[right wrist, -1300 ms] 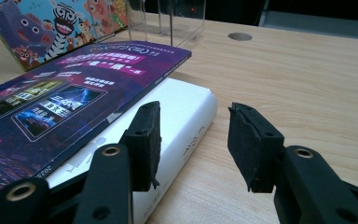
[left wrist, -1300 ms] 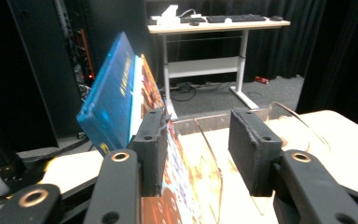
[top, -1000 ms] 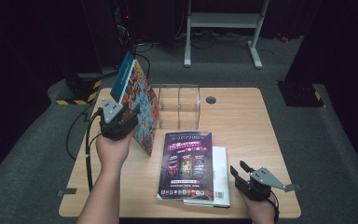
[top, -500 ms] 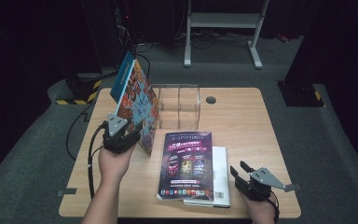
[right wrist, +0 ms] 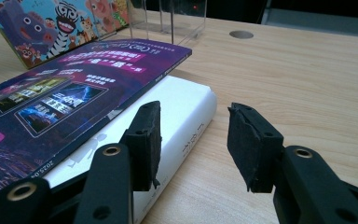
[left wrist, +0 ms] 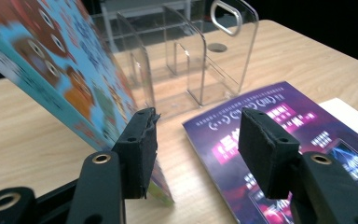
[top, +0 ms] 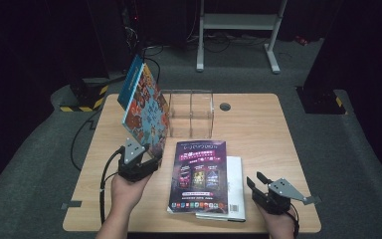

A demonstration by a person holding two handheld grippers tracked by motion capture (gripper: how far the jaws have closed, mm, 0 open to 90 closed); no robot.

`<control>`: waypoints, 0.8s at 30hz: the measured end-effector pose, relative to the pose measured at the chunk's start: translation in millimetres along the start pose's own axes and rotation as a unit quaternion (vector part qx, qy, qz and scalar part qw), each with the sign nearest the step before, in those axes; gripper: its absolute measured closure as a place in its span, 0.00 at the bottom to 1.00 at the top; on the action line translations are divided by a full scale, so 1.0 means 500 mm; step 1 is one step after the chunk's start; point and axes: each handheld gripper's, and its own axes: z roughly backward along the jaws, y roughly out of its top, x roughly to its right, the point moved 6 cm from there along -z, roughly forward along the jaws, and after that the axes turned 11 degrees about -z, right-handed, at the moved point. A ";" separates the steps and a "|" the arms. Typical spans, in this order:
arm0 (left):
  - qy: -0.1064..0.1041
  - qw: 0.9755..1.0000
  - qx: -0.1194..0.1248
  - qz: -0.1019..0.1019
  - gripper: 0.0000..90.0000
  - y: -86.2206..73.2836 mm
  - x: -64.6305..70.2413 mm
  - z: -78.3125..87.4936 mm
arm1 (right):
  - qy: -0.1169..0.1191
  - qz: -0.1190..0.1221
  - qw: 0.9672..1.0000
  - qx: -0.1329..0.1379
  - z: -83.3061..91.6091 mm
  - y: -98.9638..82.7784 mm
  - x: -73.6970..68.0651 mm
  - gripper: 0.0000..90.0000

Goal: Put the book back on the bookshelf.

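A colourful picture book (top: 144, 107) (left wrist: 51, 60) stands tilted on the table, its top leaning away from the clear acrylic rack (top: 191, 112) (left wrist: 191, 60). My left gripper (top: 149, 158) (left wrist: 196, 140) sits at the book's near lower corner. Its jaws have just been opening; the corner lies against the left pad and the right pad is apart from it. A purple magazine (top: 199, 174) (right wrist: 51, 102) lies on a white book (top: 235, 184) (right wrist: 177, 116). My right gripper (top: 255, 180) (right wrist: 193, 135) rests open beside the white book's spine, with nothing between its pads.
The wooden table (top: 258, 129) has a round cable hole (top: 224, 106) behind the rack. Its right half is bare wood. A white metal stand (top: 238, 25) and cables are on the dark floor beyond the far edge.
My left hand has come down and toward the table's near side, along the picture book to its lower corner. The book still leans as before. The right gripper has not moved.
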 end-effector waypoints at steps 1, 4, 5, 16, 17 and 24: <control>-0.002 1.000 -0.003 -0.002 0.51 -0.006 0.004 -0.002 | 0.002 0.002 1.000 -0.001 -0.001 -0.001 0.000 0.61; -0.009 1.000 -0.015 -0.013 0.48 -0.025 0.014 -0.015 | 0.011 0.003 1.000 -0.003 -0.002 -0.002 -0.001 0.62; -0.013 1.000 -0.017 -0.014 0.48 -0.031 0.018 -0.020 | 0.015 0.000 1.000 -0.006 -0.003 -0.003 -0.001 0.62; -0.041 0.999 -0.029 -0.002 0.50 -0.095 0.038 -0.047 | 0.010 0.007 1.000 -0.009 -0.013 -0.011 -0.006 0.63; -0.045 0.999 -0.030 -0.002 0.50 -0.102 0.039 -0.047 | 0.006 0.009 1.000 -0.008 -0.014 -0.011 -0.007 0.63; -0.057 0.997 -0.041 -0.009 0.50 -0.141 0.051 -0.060 | 0.006 0.030 0.999 -0.014 -0.017 -0.013 -0.023 0.61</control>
